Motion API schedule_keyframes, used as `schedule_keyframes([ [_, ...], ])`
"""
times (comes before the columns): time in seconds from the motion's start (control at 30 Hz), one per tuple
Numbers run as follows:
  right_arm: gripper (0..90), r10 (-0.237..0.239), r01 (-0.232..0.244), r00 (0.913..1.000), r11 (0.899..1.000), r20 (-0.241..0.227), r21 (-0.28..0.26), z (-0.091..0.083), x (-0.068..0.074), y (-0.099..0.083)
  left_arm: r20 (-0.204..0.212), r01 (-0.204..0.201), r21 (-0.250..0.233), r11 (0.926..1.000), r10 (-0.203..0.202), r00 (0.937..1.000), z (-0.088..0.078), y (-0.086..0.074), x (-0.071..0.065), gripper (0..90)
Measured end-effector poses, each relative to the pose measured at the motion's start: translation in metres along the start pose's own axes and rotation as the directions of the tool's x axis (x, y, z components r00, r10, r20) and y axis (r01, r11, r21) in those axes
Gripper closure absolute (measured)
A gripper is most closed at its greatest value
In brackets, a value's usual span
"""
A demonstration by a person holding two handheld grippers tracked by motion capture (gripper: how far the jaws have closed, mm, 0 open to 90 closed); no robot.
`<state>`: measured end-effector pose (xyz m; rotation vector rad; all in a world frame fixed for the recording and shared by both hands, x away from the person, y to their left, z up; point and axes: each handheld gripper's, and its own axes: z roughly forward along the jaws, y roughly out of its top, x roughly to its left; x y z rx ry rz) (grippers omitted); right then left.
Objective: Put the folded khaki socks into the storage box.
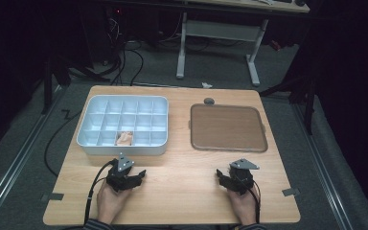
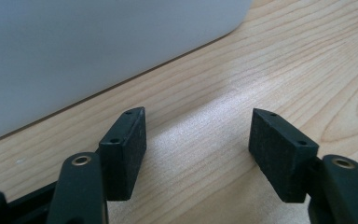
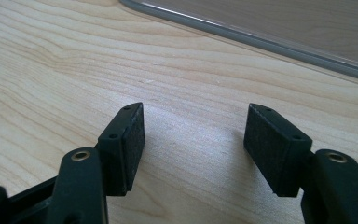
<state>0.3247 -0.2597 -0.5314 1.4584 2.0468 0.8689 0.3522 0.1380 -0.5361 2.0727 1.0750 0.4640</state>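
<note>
- While our left gripper (image 1: 133, 178) rests with jaws apart and empty, the compartment box (image 1: 122, 125) lies just above it in the frame.
- Our right gripper (image 1: 230, 178), also spread and empty, sits below the brown tray (image 1: 227, 128).

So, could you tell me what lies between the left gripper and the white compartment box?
Nothing: in the high view, bare wooden table separates the left gripper from the white compartment box; the left gripper view shows the same.

The tabletop (image 1: 182, 191) is pale wood with a clear grain and a smooth, faintly sheened finish. The divided box (image 1: 122, 125) looks like matt light plastic. The tray (image 1: 228, 128) is dull brown, grey-rimmed. Gripper pads (image 2: 279, 154) look matt, finely rough black.
</note>
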Motion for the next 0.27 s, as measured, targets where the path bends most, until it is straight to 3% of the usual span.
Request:
schedule_keyframes([
  [0.27,38.5,0.000,0.000,1.0000,1.000,0.000,0.000,0.0000,-0.0001,0.0000,0.000,-0.003,0.002,1.0000,0.003,1.0000,-0.0001,-0.0001,-0.0004,36.8],
])
